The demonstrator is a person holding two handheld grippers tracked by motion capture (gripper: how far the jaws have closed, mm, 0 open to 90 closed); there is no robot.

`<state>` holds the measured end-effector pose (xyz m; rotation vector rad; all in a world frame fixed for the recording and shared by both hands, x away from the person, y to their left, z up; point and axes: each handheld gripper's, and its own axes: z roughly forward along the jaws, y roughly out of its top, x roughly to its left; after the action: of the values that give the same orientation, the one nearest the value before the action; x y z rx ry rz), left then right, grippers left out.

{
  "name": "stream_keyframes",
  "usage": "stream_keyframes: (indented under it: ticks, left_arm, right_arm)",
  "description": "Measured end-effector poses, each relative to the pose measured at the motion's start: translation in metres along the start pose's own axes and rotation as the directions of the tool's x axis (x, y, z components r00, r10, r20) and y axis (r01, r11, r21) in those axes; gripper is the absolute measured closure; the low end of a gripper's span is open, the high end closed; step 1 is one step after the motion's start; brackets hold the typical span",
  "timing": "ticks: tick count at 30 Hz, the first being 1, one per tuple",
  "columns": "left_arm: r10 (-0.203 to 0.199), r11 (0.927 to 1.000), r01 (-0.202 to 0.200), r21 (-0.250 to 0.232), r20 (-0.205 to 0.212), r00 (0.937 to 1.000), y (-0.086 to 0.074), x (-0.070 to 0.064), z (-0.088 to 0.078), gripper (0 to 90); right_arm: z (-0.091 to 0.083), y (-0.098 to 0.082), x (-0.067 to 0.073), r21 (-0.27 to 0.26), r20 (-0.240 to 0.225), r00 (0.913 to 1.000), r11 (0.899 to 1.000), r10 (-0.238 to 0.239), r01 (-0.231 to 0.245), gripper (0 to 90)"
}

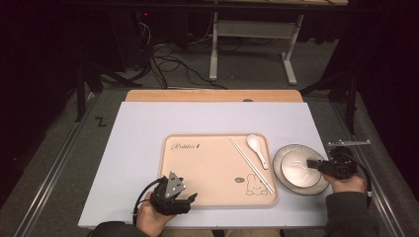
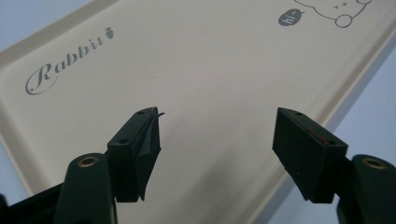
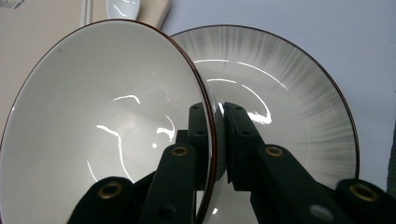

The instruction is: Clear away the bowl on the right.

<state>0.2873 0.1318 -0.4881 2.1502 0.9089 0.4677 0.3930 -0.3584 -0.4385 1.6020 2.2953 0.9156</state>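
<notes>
The right gripper [image 3: 215, 140] has its two black jaws pinched down on the rim of a glossy white ceramic bowl with a thin dark-brown edge [image 3: 107, 116]: one jaw sits inside the bowl, the other outside against its wall, with only the thin wall between them. In the right gripper view the bowl hangs tilted, its open mouth turned to the left of that view, above and partly in front of a round white ceramic plate with grey brushed streaks around its border [image 3: 289, 93]. In the high view the right gripper [image 1: 313, 163] reaches in from the right over that plate [image 1: 291, 150], which lies on the pale lilac table top [image 1: 138, 128] just beside the right edge of a beige rectangular plastic tray printed with "Rabbit" and a cartoon rabbit [image 1: 197, 168].

On the tray's right part lie a pair of white chopsticks [image 1: 250, 164], set slantwise, and a white ceramic soup spoon [image 1: 258, 148] beside them.

The left gripper [image 2: 217, 140] stands with its jaws wide apart and nothing between them, held over the tray [image 2: 210, 70] near its front left corner; in the high view it [image 1: 190, 197] sits at that corner with the person's hand behind it.
</notes>
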Motion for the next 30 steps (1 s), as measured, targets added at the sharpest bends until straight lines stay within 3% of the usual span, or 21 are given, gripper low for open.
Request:
stream_keyframes:
  ticks: [18, 30]
  left_arm:
    - [0.008, 0.9999, -0.008, 0.006, -0.004, 1.0, 0.0, -0.001, 0.001, 32.6]
    - [0.01, 0.9999, -0.01, 0.004, -0.002, 1.0, 0.0, -0.001, 0.001, 32.5]
  right_arm:
    - [-0.003, 0.009, 0.023, -0.016, -0.074, 0.9963, 0.999, -0.043, 0.042, 83.1]
    - [0.0, 0.015, 0.037, -0.012, -0.093, 0.9934, 0.998, -0.068, 0.067, 83.1]
